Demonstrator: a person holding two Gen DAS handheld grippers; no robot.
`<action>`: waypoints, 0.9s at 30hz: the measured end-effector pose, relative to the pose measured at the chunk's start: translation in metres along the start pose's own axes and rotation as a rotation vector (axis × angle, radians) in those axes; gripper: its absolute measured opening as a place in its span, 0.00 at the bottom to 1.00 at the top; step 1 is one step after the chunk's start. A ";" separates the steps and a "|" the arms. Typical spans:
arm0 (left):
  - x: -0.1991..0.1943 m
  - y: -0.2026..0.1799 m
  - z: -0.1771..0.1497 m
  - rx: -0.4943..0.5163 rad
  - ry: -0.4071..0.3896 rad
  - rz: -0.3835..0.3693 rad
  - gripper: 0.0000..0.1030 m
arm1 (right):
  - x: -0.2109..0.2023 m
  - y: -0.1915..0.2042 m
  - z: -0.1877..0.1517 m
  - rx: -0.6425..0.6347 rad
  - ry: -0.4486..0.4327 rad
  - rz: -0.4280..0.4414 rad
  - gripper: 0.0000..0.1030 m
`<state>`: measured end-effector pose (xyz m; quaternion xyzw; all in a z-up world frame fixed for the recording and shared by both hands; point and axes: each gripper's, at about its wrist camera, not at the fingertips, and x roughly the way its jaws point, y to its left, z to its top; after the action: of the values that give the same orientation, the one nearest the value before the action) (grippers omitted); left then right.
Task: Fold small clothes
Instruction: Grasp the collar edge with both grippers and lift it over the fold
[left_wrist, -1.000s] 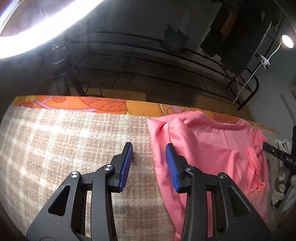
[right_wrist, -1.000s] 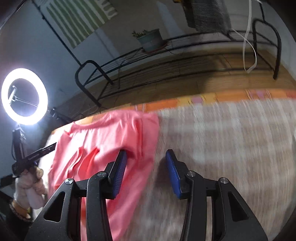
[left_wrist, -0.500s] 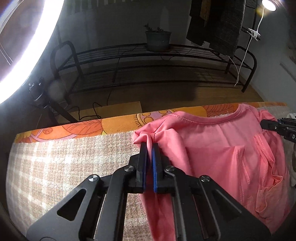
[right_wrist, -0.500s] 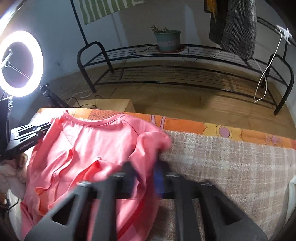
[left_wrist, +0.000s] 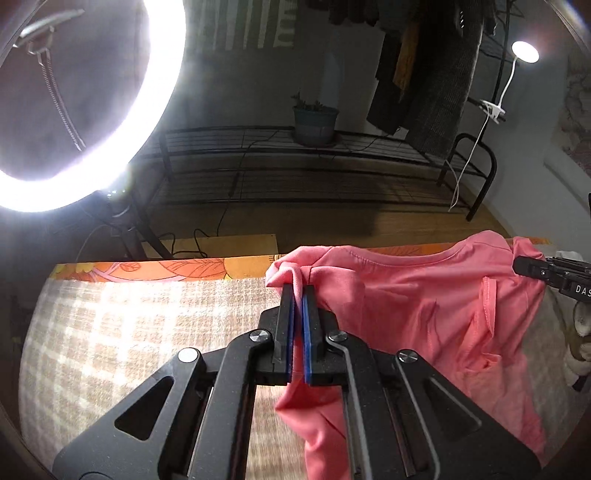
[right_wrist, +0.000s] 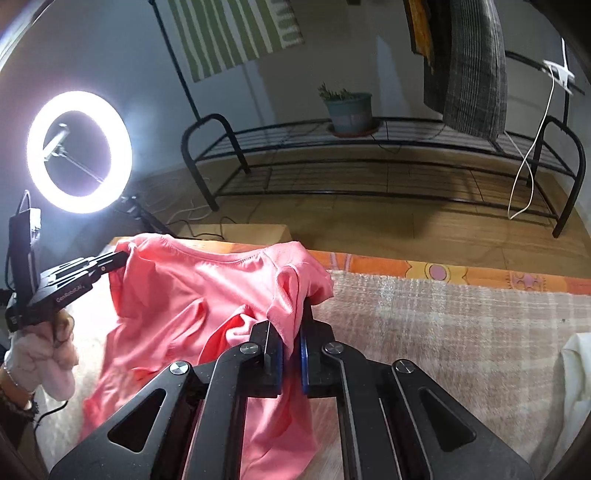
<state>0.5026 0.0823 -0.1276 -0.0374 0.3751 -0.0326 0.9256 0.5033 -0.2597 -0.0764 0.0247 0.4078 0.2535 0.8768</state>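
Note:
A small pink shirt (left_wrist: 424, 306) hangs between my two grippers above the checked beige cloth (left_wrist: 129, 332). My left gripper (left_wrist: 298, 291) is shut on its left shoulder, with fabric bunched between the blue pads. My right gripper (right_wrist: 291, 314) is shut on the shirt's right shoulder (right_wrist: 291, 280). The shirt (right_wrist: 192, 295) sags in the middle, neckline up, and its lower part trails down out of view. Each gripper shows in the other's view: the right one at the left wrist view's right edge (left_wrist: 554, 277), the left one at the right wrist view's left edge (right_wrist: 74, 277).
An orange patterned border (left_wrist: 166, 267) runs along the cloth's far edge. Beyond it stand a black metal rack (right_wrist: 369, 162) with a potted plant (right_wrist: 349, 110), a ring light (right_wrist: 79, 151) and hanging clothes (right_wrist: 469, 62). A white garment (right_wrist: 576, 387) lies at the right.
Both grippers were open beside the flat shirt, then shut on its shoulders. Now they have lifted it off the cloth, and the room view has risen.

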 end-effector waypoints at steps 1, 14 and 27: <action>-0.012 -0.002 -0.003 0.003 -0.006 -0.002 0.01 | -0.007 0.004 -0.001 -0.003 -0.006 0.001 0.05; -0.137 -0.022 -0.060 0.035 -0.051 -0.033 0.01 | -0.102 0.058 -0.058 -0.036 -0.020 0.028 0.05; -0.190 -0.045 -0.181 0.148 0.099 -0.044 0.01 | -0.149 0.104 -0.168 -0.160 0.079 -0.011 0.05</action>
<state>0.2393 0.0458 -0.1214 0.0243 0.4162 -0.0825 0.9052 0.2560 -0.2660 -0.0577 -0.0578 0.4207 0.2812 0.8606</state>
